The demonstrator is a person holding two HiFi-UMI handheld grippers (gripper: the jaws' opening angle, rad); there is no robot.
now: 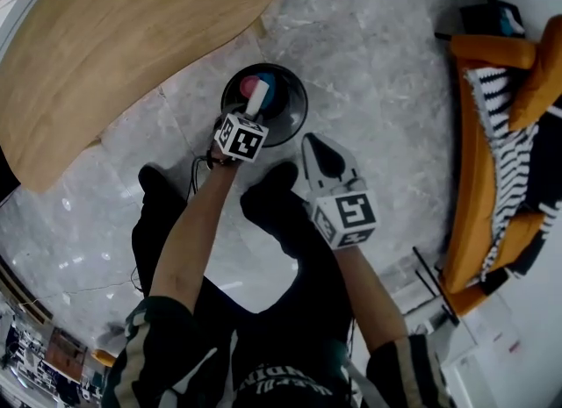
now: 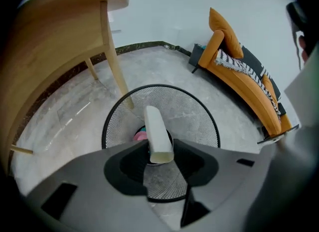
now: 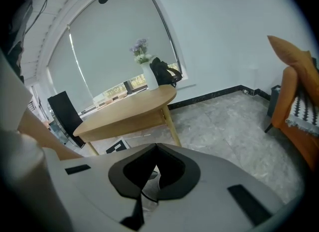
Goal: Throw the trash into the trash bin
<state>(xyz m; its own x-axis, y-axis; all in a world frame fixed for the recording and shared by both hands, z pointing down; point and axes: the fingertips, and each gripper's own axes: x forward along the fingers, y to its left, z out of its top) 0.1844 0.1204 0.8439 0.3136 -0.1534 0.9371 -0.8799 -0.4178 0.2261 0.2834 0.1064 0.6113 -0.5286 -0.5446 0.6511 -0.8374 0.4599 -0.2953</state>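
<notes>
Head view, from the left: a curved light-wood table (image 1: pixel 114 38) stands left of the round black wire-mesh trash bin (image 1: pixel 295 115) on the grey marble floor (image 1: pixel 386 55). In the left gripper view, one table leg comes down just beside the bin's far rim.

The left gripper (image 1: pixel 254 110) points steeply down over the bin's mouth. Its 2 jaws are part-way closed and clamp a cream-white, oblong, flat-sided piece of trash (image 1: pixel 258 95) by its near end. The rest of the piece sticks out past the fingertips, above the bin's inside. A pink item (image 1: pixel 248 86) and a blue item (image 1: pixel 269 90) lie at the bottom of the bin, under the held piece.

Just right of the bin, the right gripper (image 1: pixel 309 141) hangs over the floor, outside the rim. In the right gripper view its 2 jaws meet at the tips with nothing between them.

Well to the right of the bin, an orange sofa (image 1: pixel 479 178) carries a black-and-white striped throw (image 1: pixel 509 161).
</notes>
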